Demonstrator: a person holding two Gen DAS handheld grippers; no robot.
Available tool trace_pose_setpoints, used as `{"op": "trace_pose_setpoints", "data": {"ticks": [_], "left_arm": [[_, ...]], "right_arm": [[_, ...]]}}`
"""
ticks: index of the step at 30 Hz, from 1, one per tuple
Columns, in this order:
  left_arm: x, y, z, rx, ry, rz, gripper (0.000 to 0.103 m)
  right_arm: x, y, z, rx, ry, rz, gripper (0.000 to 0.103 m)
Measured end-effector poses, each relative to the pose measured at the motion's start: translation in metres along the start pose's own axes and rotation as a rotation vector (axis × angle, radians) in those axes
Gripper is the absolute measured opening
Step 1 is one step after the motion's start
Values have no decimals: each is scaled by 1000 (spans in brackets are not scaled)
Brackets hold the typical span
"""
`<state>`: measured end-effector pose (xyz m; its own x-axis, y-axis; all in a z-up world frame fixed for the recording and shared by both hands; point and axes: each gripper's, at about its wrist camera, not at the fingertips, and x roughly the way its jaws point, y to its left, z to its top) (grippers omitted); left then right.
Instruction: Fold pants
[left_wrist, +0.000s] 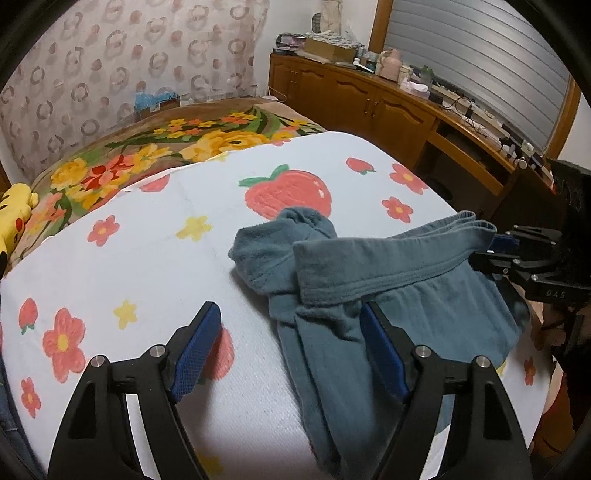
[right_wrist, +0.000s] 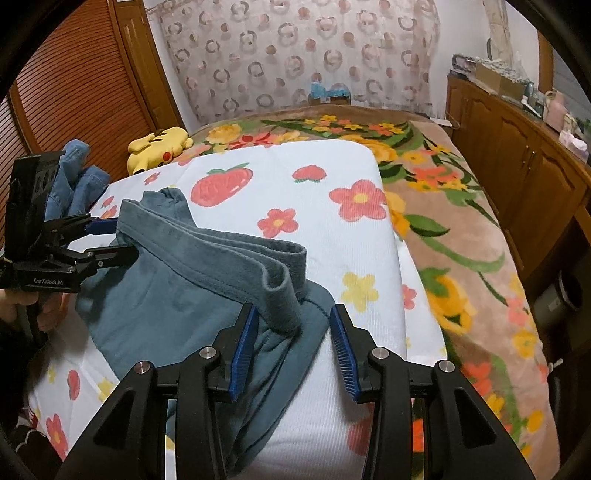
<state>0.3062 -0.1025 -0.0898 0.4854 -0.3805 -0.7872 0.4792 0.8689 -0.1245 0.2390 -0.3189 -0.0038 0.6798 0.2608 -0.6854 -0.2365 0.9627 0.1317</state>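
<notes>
On the strawberry sheet, pants waistband runs from left gripper toward right gripper; both parted, holding nothing.

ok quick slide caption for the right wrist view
Right gripper open over the folded waistband of teal pants on a strawberry-print sheet, left gripper at the far end.

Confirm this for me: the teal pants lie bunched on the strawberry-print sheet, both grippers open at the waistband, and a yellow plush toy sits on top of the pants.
One detail is wrong: the yellow plush toy is not on the teal pants. The right wrist view shows it lying apart, at the far edge of the bed beyond the strawberry-print sheet. The rest stands.
</notes>
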Motion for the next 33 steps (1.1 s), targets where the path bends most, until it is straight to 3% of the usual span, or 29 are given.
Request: {"op": "trace_pose_setpoints", "data": {"ticks": [5,11,16,18,26,33], "left_arm": [[5,2,1,-14,6,-35,69],[3,-5,-1,3,1,-87,40],[-6,-11,-3,19,-6,-101,25],[-15,-14,-5,28,-22,-111,19],[-57,-18,-12,36,-112,-128,14],[-106,-2,-24,19,-203,-96,14]], "right_arm": [[2,3,-1,-15,-6,-7,42],[1,7,-3,-37,-7,2,42],[-2,14,-4,-72,5,27,19],[-7,17,-4,-84,-3,30,17],[-36,33,0,-112,-63,29,15],[-57,66,3,-179,-106,47,15]]}}
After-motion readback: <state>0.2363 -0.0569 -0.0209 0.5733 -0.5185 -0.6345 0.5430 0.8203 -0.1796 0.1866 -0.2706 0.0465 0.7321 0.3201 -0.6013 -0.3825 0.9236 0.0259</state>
